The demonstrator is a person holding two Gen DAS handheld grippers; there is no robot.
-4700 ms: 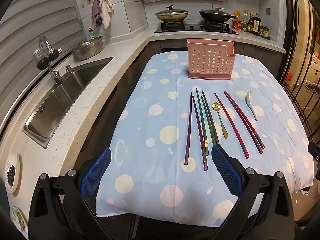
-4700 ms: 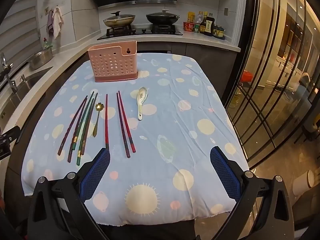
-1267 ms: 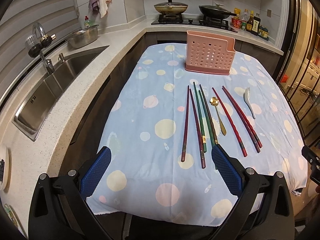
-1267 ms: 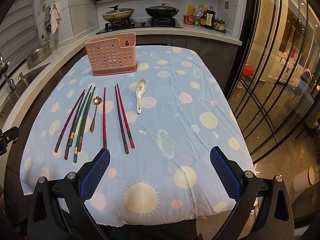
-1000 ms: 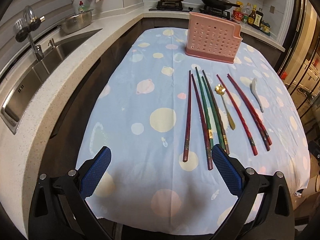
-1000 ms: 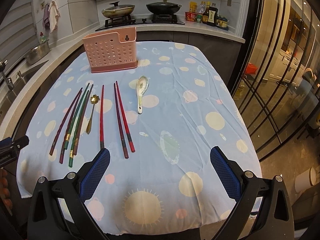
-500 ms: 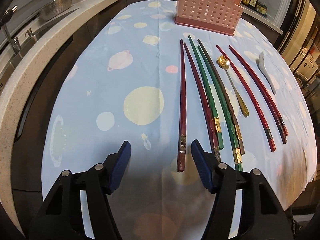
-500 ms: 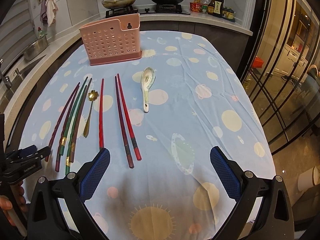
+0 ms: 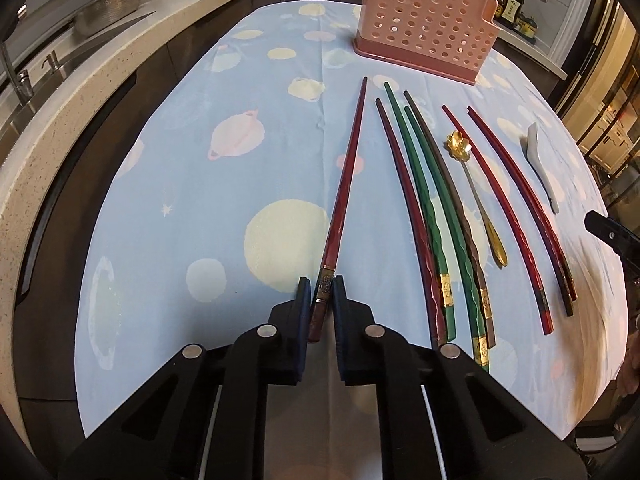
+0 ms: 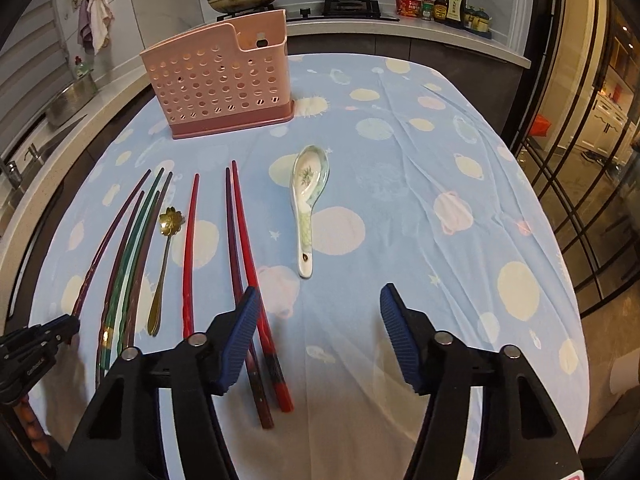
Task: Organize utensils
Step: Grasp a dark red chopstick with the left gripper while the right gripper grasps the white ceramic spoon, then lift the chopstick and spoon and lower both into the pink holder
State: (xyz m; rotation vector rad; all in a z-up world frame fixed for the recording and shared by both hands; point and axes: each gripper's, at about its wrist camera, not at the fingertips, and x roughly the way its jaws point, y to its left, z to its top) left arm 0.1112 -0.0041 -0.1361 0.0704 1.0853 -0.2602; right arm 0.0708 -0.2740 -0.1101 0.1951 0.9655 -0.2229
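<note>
**Left claw clamped on chopstick end; right claw closing over red pair**

On the bench (image 10: 460, 152), under the planet-print cloth, all utensils are laid in a row in front of the pink holder (image 10: 218, 88); nothing has been put in it yet.

- Left claw (image 9: 322, 300): nearly shut, pads pressed on the thick gold-banded end of the leftmost dark red chopstick (image 9: 347, 184). Chopstick appears to lie on the cloth.
- Right claw (image 10: 318, 320): about half open, jaws closing. Thick ends of the red chopstick pair (image 10: 244, 240) are seen just inside the left pad; no pad contact is visible yet.

Handling, judged: chopsticks are light, stiff, lacquered, so slippery. An end grip leaves a long lever, so droop or twist in the pads is likely. The square thick end is the better hold; the tapered tip is to be avoided. A pair taken together may scissor or slide apart.

Nearby:
- Green chopsticks (image 9: 424, 200) and dark ones lie close to the held stick; they could be brushed when it is swung.
- Gold flower spoon (image 10: 164, 256) and a single red chopstick (image 10: 189, 252) sit just left of the red pair.
- Ceramic spoon (image 10: 306, 196) lies apart to the right; fragile, smooth.
- Path to the holder looks unobstructed; its rim is tall, so sticks must be raised and tipped.
</note>
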